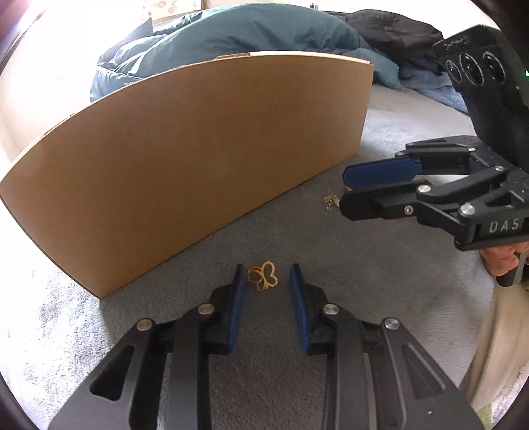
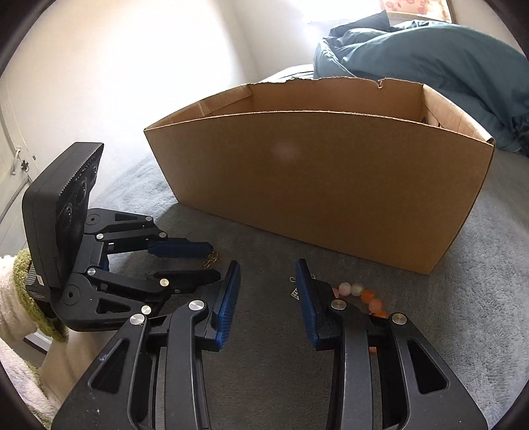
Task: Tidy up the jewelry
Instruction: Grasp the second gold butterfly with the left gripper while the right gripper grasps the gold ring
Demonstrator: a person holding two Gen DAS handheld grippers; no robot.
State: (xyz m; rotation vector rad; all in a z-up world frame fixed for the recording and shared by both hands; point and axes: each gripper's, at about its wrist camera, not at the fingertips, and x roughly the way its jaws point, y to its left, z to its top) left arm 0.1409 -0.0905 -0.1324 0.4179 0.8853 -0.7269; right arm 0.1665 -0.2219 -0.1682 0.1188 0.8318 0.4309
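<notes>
A gold butterfly piece with rings point(image 1: 263, 280) lies on the grey carpet between the tips of my open left gripper point(image 1: 267, 279); the jaws stand apart around it. A second small gold piece point(image 1: 331, 201) lies near the tip of my right gripper point(image 1: 345, 192), whose jaws stand apart in its own view point(image 2: 267, 274) with nothing between them. A pink, white and orange bead string point(image 2: 363, 296) lies partly hidden behind its right finger. The open cardboard box point(image 2: 317, 172) stands just beyond. The left gripper point(image 2: 215, 261) shows there around the gold piece point(image 2: 211, 258).
A teal duvet point(image 1: 251, 29) and dark clothing point(image 1: 393, 29) lie behind the box point(image 1: 185, 172). A white towel with green trim point(image 2: 20, 297) is at the left. A small tag and ring point(image 2: 294, 287) lie by the right gripper's finger.
</notes>
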